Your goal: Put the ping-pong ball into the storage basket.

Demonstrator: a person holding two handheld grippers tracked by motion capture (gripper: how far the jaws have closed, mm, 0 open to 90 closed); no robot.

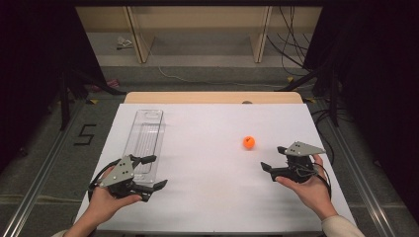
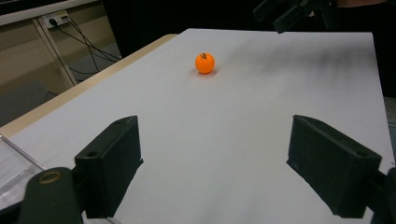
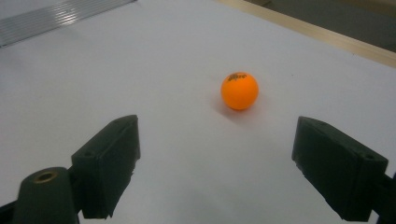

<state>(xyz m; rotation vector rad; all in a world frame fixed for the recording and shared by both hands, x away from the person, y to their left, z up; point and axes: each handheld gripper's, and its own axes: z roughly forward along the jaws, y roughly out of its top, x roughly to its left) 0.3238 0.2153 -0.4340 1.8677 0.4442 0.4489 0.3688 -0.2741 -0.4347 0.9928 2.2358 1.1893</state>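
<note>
An orange ball (image 1: 249, 142) with small dark print lies on the white table (image 1: 207, 197), right of centre. My right gripper (image 1: 273, 158) is open just to the ball's near right, jaws pointing toward it; in the right gripper view the ball (image 3: 239, 90) lies a short way ahead of the spread jaws. My left gripper (image 1: 153, 172) is open at the near left, beside the near end of a clear plastic tray (image 1: 145, 138). From the left gripper view the ball (image 2: 205, 63) is far off, with nothing between the jaws.
The long clear tray runs from the near left toward the far left of the table and looks empty. A wooden edge (image 1: 212, 97) borders the table's far side. Beyond it are a floor with cables (image 1: 291, 54) and wooden frame legs.
</note>
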